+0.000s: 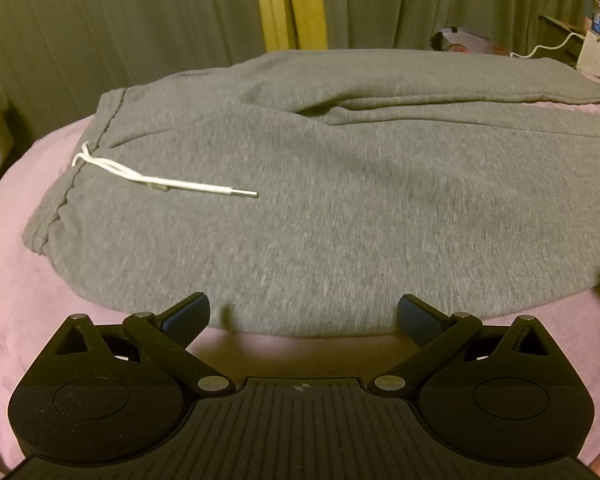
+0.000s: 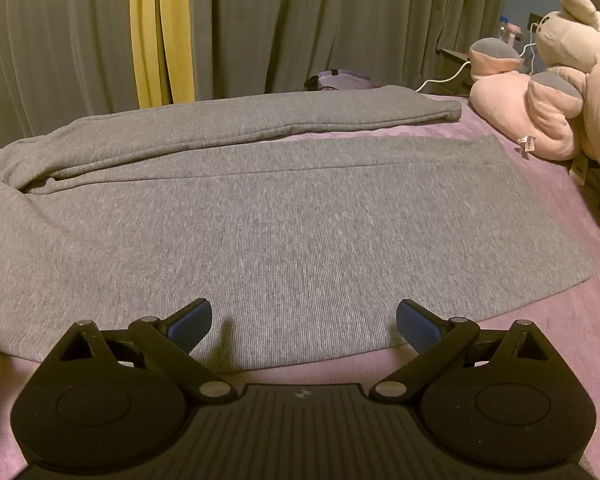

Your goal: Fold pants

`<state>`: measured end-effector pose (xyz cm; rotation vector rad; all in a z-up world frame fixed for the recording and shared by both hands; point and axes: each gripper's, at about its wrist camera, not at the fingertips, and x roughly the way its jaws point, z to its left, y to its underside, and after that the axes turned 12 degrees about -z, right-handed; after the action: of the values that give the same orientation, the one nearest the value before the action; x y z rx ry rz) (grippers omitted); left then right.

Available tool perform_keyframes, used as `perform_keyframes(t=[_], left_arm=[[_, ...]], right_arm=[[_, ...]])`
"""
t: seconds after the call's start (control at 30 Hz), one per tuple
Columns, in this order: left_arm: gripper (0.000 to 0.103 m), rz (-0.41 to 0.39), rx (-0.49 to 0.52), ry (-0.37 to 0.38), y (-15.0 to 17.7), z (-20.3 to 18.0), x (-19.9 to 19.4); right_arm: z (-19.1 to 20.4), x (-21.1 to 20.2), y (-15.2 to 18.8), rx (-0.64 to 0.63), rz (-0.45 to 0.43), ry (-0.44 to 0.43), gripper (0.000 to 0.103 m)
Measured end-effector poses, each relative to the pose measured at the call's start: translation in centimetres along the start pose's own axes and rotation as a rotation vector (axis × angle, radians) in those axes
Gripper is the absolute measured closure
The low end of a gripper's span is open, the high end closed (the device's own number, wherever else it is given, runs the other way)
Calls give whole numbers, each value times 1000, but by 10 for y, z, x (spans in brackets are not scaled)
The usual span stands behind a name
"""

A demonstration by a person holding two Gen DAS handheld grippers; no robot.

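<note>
Grey sweatpants (image 1: 320, 200) lie flat on a pink bed (image 1: 32, 300), waistband at the left with a white drawstring (image 1: 160, 180) on top. In the right wrist view the pants (image 2: 280, 232) show two legs running to the right, the far leg (image 2: 260, 120) slightly apart from the near one. My left gripper (image 1: 304, 316) is open and empty, just over the pants' near edge by the waist end. My right gripper (image 2: 304, 320) is open and empty, over the near edge of the near leg.
Pink plush toys (image 2: 548, 92) sit at the right end of the bed past the leg cuffs. Grey and yellow curtains (image 2: 160, 32) hang behind the bed. A nightstand with a bottle and a white cable (image 1: 596, 28) stands at the far right.
</note>
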<state>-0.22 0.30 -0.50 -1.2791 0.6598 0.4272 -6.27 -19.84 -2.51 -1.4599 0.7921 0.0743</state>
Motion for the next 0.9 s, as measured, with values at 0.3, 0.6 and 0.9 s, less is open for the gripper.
perform_keyframes(t=[0.3,0.6,0.9], left_arm=[[0,7,-10,2,1,1,0],[0,14,-18,4,0,1,0],[0,18,-22,7,-1,3,0]], right_arm=[[0,0,0,1,0,1,4],[0,0,0,-2,0,1,4],[1,-1,0,-9,1,2,4]])
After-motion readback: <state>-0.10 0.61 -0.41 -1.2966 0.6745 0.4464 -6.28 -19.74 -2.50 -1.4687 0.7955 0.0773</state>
